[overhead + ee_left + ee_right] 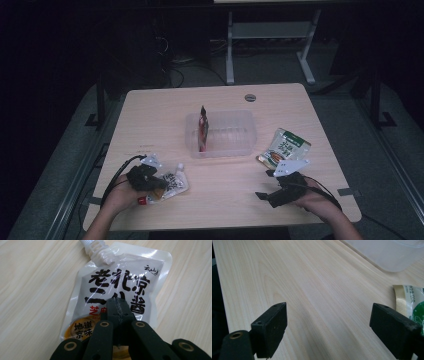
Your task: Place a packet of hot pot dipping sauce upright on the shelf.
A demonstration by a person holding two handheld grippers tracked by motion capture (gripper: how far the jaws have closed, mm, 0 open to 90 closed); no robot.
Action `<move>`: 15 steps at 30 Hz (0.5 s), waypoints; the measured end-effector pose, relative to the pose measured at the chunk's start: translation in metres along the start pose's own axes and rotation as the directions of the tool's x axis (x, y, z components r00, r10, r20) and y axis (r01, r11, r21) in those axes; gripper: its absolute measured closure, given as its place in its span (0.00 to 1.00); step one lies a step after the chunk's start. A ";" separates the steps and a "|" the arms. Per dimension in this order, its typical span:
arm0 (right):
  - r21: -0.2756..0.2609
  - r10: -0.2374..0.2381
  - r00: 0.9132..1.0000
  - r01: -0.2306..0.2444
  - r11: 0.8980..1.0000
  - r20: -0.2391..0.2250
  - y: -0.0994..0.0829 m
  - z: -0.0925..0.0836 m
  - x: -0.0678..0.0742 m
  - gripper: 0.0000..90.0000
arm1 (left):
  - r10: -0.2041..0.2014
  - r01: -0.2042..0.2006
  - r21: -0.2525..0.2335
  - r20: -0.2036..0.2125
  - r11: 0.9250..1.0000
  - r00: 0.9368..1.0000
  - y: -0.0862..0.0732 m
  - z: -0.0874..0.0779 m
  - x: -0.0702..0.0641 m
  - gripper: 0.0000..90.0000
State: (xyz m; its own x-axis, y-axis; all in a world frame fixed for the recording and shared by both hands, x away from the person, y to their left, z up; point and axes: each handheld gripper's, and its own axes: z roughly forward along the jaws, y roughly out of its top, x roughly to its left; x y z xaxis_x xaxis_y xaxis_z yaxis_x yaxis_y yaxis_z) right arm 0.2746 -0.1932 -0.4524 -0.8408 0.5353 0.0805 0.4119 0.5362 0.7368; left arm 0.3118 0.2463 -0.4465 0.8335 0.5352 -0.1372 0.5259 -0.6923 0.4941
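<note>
Altogether three pouches, one tub [240,142], left hand-held gripper [118,305] closed, right hand-held gripper [328,322] wide.

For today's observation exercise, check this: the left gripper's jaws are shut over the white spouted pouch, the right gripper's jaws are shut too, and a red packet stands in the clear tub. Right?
One slip: the right gripper is open, its jaws wide apart over bare table in the right gripper view. The left gripper is shut over the white spouted pouch, and the red packet stands in the clear tub.
</note>
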 end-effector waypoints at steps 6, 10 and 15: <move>0.002 -0.001 1.000 0.001 1.000 -0.002 0.000 0.001 0.000 0.15 | 0.053 -0.053 0.002 0.045 0.999 0.998 0.021 0.015 -0.012 1.00; 0.004 -0.002 1.000 0.002 1.000 -0.002 0.000 0.001 0.000 0.15 | 0.086 -0.086 -0.003 0.070 0.996 0.994 0.036 0.026 -0.021 1.00; 0.005 -0.004 1.000 0.004 1.000 -0.004 0.000 0.001 0.000 0.15 | 0.115 -0.115 -0.007 0.093 0.993 0.989 0.057 0.041 -0.033 1.00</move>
State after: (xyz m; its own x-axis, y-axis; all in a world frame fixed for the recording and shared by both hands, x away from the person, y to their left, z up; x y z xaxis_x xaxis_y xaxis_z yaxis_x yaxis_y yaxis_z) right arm 0.2746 -0.1926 -0.4529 -0.8438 0.5307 0.0806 0.4104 0.5411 0.7340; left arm 0.3211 0.1693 -0.4490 0.9004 0.4052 -0.1584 0.4258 -0.7459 0.5122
